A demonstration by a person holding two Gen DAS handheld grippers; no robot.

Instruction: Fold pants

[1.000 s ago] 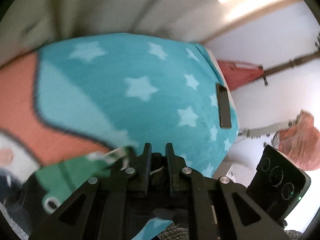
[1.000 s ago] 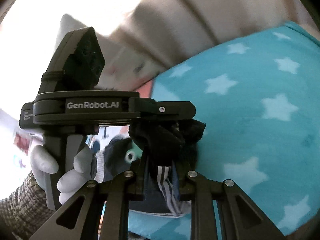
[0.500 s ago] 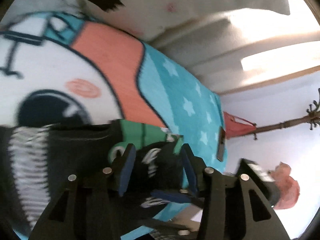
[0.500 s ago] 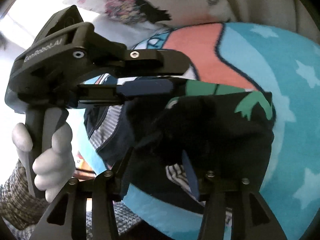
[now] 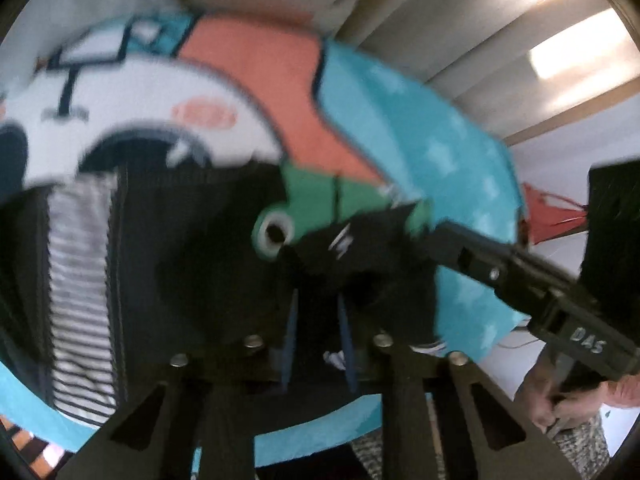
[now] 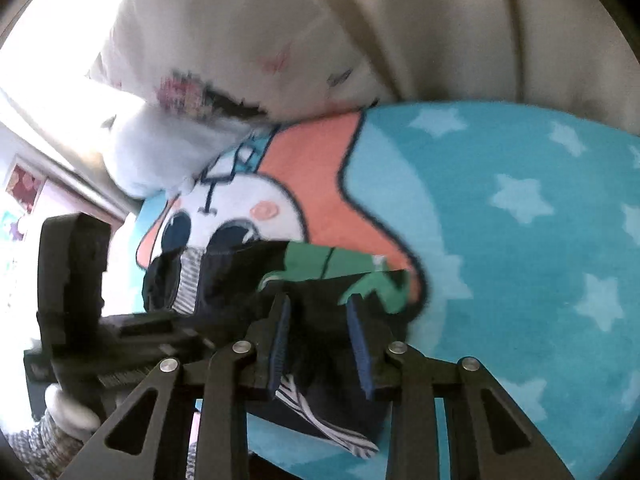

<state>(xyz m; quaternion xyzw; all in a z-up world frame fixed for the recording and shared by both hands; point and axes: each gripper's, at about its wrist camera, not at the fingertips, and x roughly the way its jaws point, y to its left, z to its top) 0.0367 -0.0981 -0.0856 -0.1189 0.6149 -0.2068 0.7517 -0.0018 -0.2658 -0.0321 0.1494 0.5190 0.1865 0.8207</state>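
Dark pants (image 5: 192,264) with a green print and a black-and-white striped band lie folded on a teal star blanket (image 5: 448,152). They also show in the right wrist view (image 6: 320,280). My left gripper (image 5: 316,312) is open, its blue pads just above the near edge of the pants. My right gripper (image 6: 320,316) is open over the pants' near right corner, cloth lying loose between the fingers. In the left wrist view the right gripper (image 5: 500,264) reaches in from the right. In the right wrist view the left gripper (image 6: 120,328) sits at the lower left.
The blanket has a white cartoon face (image 6: 240,208) and an orange patch (image 6: 320,184) behind the pants. A white floral pillow (image 6: 224,64) and a padded beige headboard (image 6: 480,32) stand at the back. The blanket's front edge (image 5: 320,432) is close below my grippers.
Both grippers have let go of the pants and opened. The pants now lie flat on the blanket. Both grippers have drawn back a little toward the near edge.
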